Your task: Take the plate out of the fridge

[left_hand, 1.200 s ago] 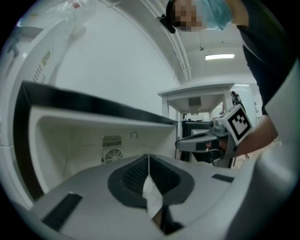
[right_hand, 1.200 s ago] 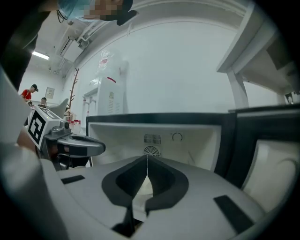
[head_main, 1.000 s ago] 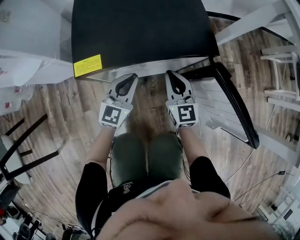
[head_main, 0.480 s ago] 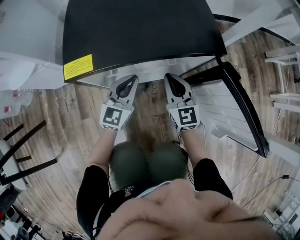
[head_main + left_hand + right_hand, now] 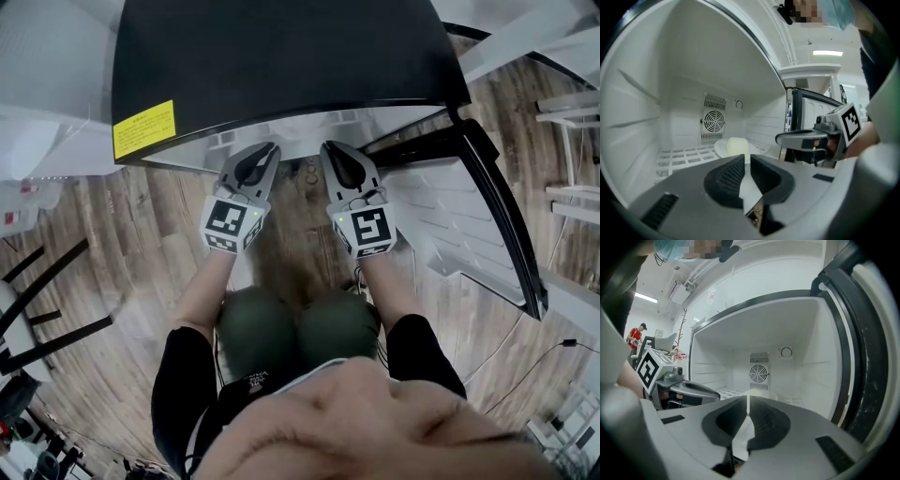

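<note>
A small black fridge (image 5: 281, 56) stands with its door (image 5: 502, 220) swung open to the right. Inside, on the white wire shelf (image 5: 679, 155), lies a white plate (image 5: 721, 149) with a pale rounded thing (image 5: 737, 146) on it, in front of the round fan grille (image 5: 714, 122). My left gripper (image 5: 266, 150) (image 5: 747, 157) is shut and empty at the fridge's mouth, aimed at the plate. Beside it, my right gripper (image 5: 329, 148) (image 5: 748, 397) is shut and empty too. In the right gripper view its own jaws hide most of the plate.
The fridge's top edge hangs just over both gripper tips. White door racks (image 5: 441, 216) are at the right. The person crouches on a wooden floor (image 5: 122, 244), knees (image 5: 295, 328) below the grippers. A dark frame (image 5: 47, 319) lies at left; white table legs (image 5: 562, 122) at right.
Both grippers have sunk a little in front of the fridge's opening, staying side by side and shut. The fridge's top now fills more of the head view.
</note>
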Tool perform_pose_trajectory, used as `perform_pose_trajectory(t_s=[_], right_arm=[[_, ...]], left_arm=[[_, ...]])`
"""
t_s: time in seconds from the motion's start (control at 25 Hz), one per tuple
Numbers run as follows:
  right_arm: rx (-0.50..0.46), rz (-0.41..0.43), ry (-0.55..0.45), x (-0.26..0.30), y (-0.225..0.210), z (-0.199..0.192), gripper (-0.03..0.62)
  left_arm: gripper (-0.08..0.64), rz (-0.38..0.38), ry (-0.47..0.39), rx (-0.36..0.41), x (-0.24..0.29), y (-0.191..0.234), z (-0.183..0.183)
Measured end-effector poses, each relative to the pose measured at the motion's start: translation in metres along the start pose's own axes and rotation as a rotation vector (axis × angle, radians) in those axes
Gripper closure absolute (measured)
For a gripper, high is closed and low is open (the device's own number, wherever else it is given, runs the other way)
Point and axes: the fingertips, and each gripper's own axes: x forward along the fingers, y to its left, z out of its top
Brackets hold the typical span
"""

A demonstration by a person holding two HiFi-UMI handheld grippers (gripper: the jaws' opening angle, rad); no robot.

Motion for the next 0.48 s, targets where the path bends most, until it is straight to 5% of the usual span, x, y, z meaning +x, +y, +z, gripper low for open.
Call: perform_pose_trajectory(t_s=[0.36,0.48], right_arm=[[-0.001,-0.010,0.023,-0.004,-0.002,-0.013,0.580],[0.002,-0.013,0.027,-0.006,-0.003,-0.017,0.580]], left_arm=[[0.540,-0.018,0.036,-0.133,0.015,-0.001,-0.014],[0.442,-0.033,0.050,-0.209,0.017,-0.002,-0.019]])
